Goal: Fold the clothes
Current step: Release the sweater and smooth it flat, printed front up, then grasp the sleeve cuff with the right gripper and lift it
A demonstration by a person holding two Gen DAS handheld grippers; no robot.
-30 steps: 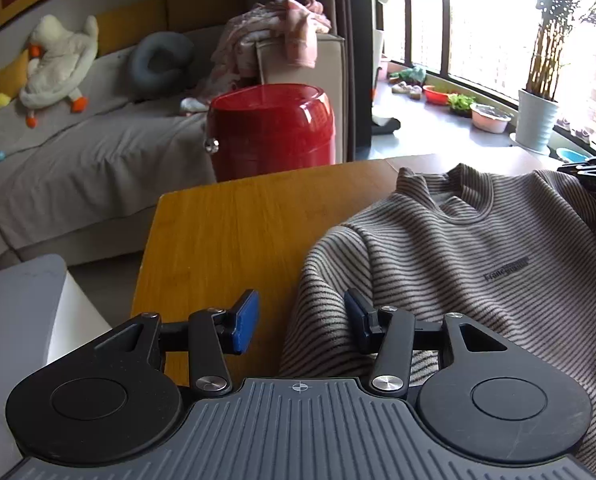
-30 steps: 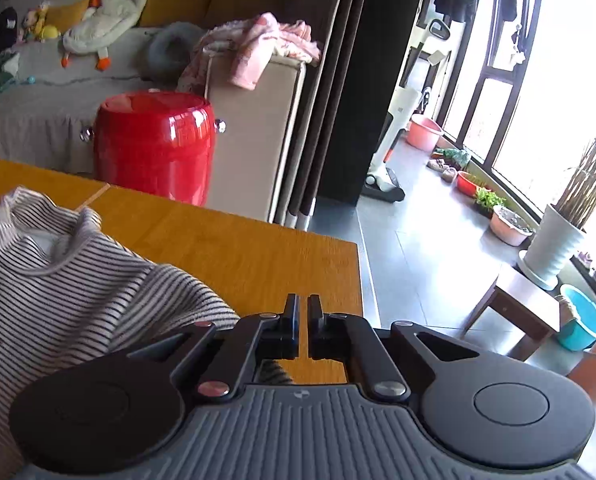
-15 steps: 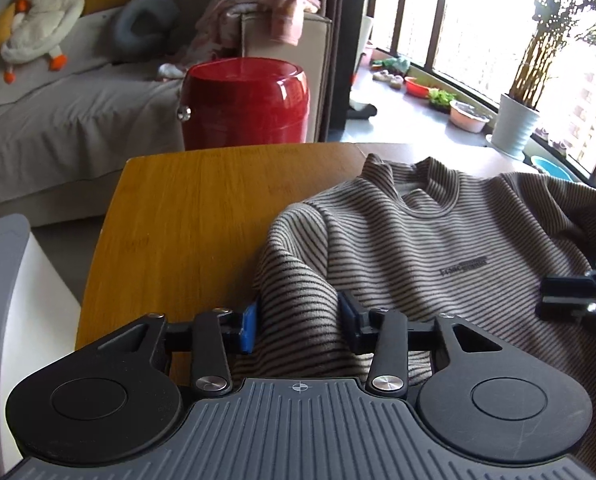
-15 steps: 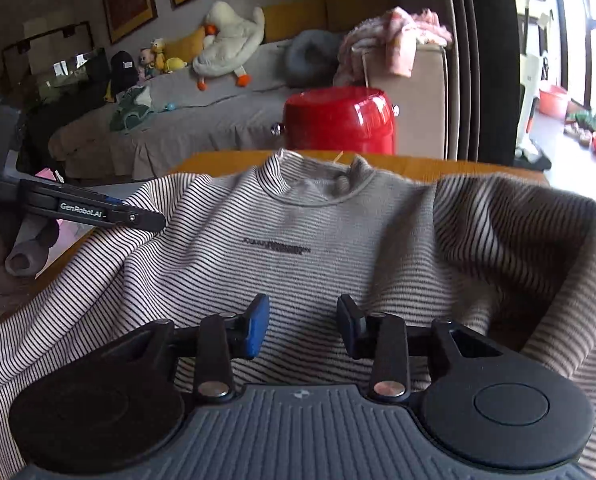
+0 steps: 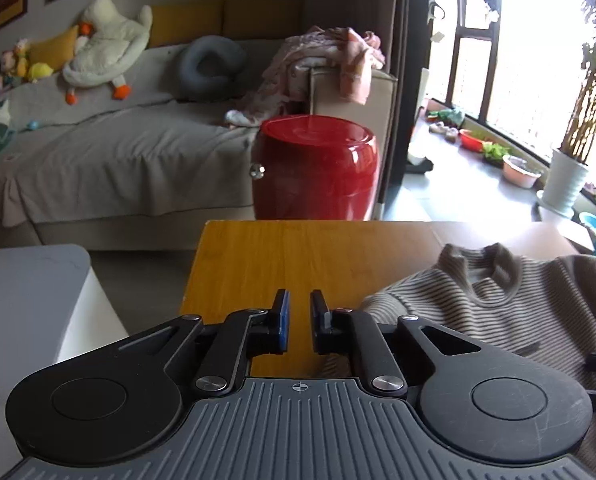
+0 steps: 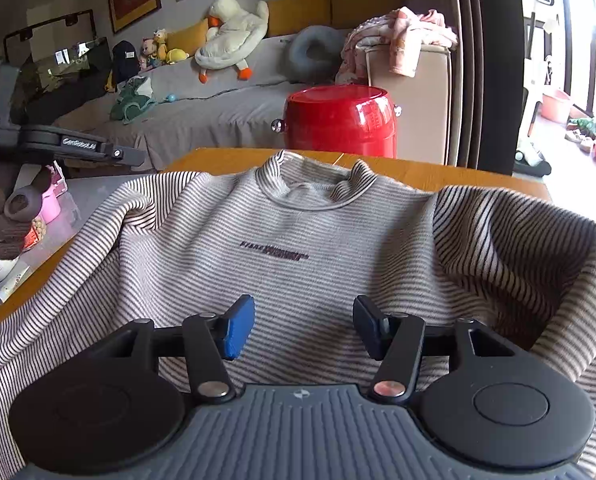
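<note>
Lying face-up on table [image 6: 450, 178] w/ R sleeve bunched, sweater [image 6: 298, 224] risks a lopsided fold; L gripper [image 5: 298, 322] nearly closed on nothing beside it, R gripper [image 6: 304, 326] wide apart over hem.

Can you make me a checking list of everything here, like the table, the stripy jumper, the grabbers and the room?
Surface: wooden table, bare at its left end.
Job's things: striped jumper lying front up, collar away from the camera, its right side bunched up.
Clutter: nothing seen on the table.
Grippers: left gripper narrowly open over bare wood, holding nothing; right gripper wide open above the jumper.
Cables: nothing seen.
Surroundings: red drum stool, sofa with duck plush, potted plant.
</note>
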